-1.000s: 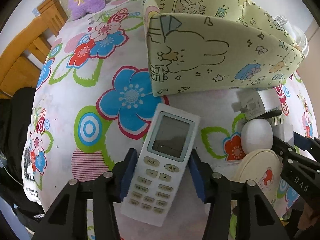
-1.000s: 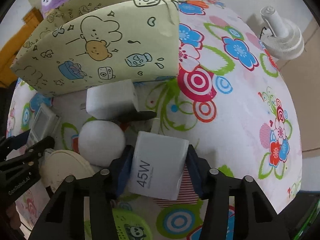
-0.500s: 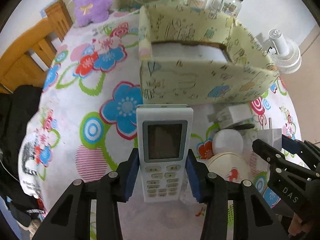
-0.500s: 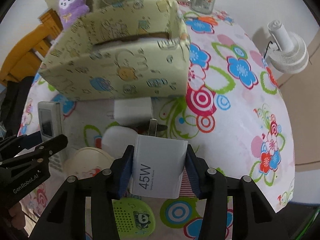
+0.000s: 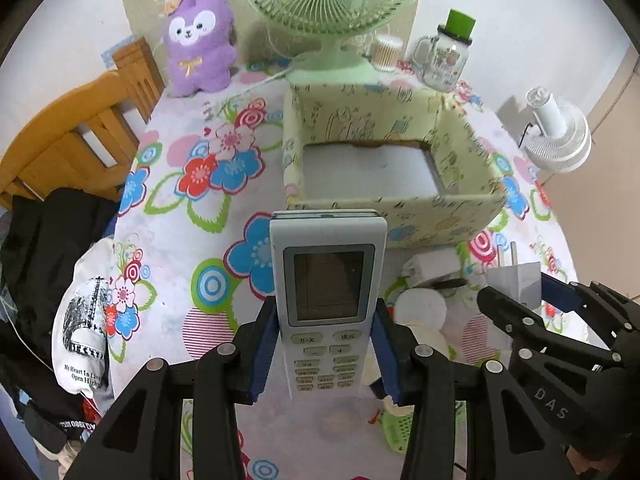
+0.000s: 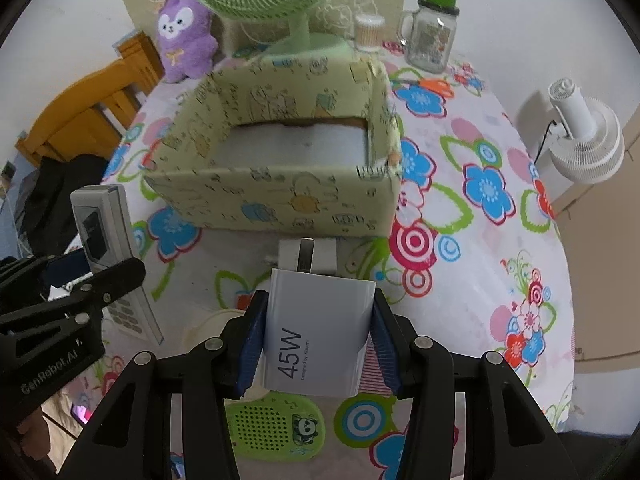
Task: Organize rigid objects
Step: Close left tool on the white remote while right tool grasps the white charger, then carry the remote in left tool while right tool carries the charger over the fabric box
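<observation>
my left gripper (image 5: 325, 354) is clamped on the white remote control (image 5: 328, 304), its blue pads pressing both long edges near the buttons, screen facing me and the top end pointing toward the yellow cartoon-print box (image 5: 394, 216). the remote is held up off the flowered tablecloth (image 5: 180, 216), just in front of the box's near wall. my right gripper (image 6: 320, 336) is clamped on the white 45w charger (image 6: 318, 336), prongs pointing toward the box, also lifted above the table. the box stands open with a pale bare floor. below the charger lie another white charger block (image 6: 320, 256) and a green panda speaker (image 6: 276, 428). a green fan (image 5: 328, 0) and purple plush (image 5: 198, 40) stand behind the box.
</observation>
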A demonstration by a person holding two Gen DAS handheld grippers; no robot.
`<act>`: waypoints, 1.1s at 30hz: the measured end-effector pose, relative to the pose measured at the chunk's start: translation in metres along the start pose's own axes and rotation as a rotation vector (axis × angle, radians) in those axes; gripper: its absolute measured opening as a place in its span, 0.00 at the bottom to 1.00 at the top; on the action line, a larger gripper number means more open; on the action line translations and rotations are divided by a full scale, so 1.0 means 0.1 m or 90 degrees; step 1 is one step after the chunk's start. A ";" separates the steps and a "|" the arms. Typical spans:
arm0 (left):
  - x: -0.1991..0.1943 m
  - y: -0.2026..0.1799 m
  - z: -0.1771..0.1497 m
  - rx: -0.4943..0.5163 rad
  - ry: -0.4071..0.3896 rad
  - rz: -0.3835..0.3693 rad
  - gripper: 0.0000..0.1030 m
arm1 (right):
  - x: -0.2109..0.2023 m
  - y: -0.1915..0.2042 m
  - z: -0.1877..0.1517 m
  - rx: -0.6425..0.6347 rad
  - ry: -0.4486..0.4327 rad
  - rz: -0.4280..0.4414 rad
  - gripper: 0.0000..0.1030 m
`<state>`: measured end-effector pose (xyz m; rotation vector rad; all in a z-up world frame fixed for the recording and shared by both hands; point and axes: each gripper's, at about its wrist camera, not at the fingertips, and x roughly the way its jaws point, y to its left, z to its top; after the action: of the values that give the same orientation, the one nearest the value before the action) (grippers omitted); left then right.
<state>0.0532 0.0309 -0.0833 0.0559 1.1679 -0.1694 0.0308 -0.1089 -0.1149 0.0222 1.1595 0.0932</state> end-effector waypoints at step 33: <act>-0.77 -0.57 0.15 -0.025 -0.104 0.027 0.45 | -0.86 -0.31 0.21 -0.063 -0.096 0.043 0.50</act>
<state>0.0284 -0.0193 -0.0038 0.0316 1.0056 -0.1109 0.0182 -0.1464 -0.0296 -0.0191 1.0018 0.2046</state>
